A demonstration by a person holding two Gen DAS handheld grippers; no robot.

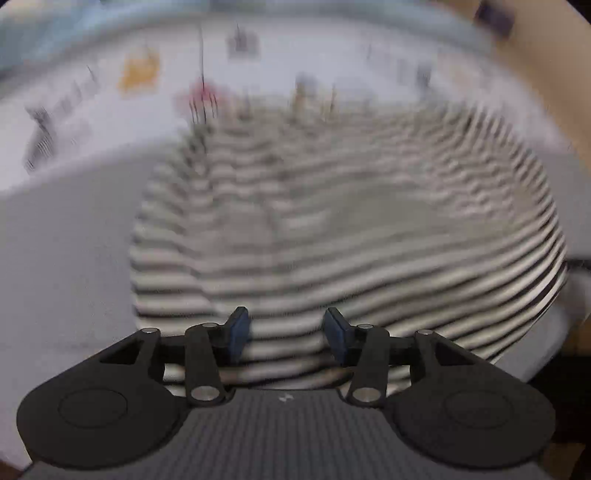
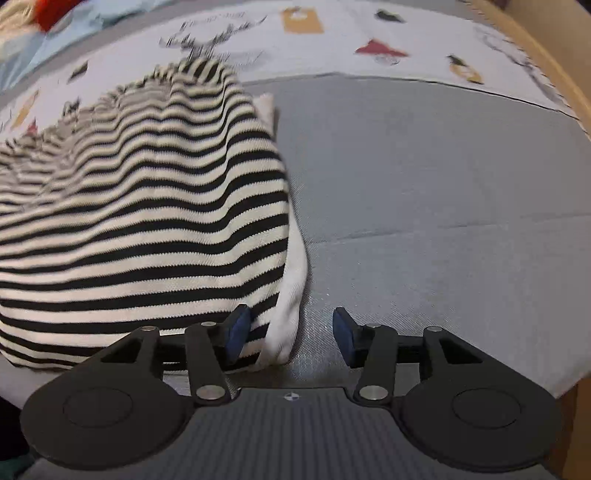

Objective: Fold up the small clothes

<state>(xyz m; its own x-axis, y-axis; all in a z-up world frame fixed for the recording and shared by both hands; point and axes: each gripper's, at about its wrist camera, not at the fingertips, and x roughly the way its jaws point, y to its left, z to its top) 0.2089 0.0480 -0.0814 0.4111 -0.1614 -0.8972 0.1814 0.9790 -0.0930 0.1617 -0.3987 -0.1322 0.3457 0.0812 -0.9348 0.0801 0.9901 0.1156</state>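
Where both grippers point, a grey fabric surface [image 2: 443, 184] spreads out ahead, with a seam or crease running across it in front of the right gripper [image 2: 291, 339]. Beyond the grey stretch lies a pale printed cloth [image 2: 332, 48] with small orange, red and black figures and some dark lettering. A wooden edge [image 2: 569, 70] curves along the far right of the right wrist view, and light blue fabric [image 2: 74, 26] sits at the far left with something red beside it.

The striped garment [image 2: 147, 221], knitted in black and cream bands, lies on the grey surface ahead of the right gripper and to its left, bunched into soft ridges. A plain white edge [image 2: 291, 280] runs down the garment's right side and reaches in between the right gripper's fingers, close to the left blue pad. Both of its fingers stand well apart and grip nothing; the right pad is over bare grey surface.

From the left wrist view, which is heavily blurred, the same garment [image 1: 332, 240] fills the space directly ahead of the left gripper [image 1: 286, 332] and passes beneath its fingertips. Its jaws are spread wide with striped cloth showing in the gap, but not pinched.
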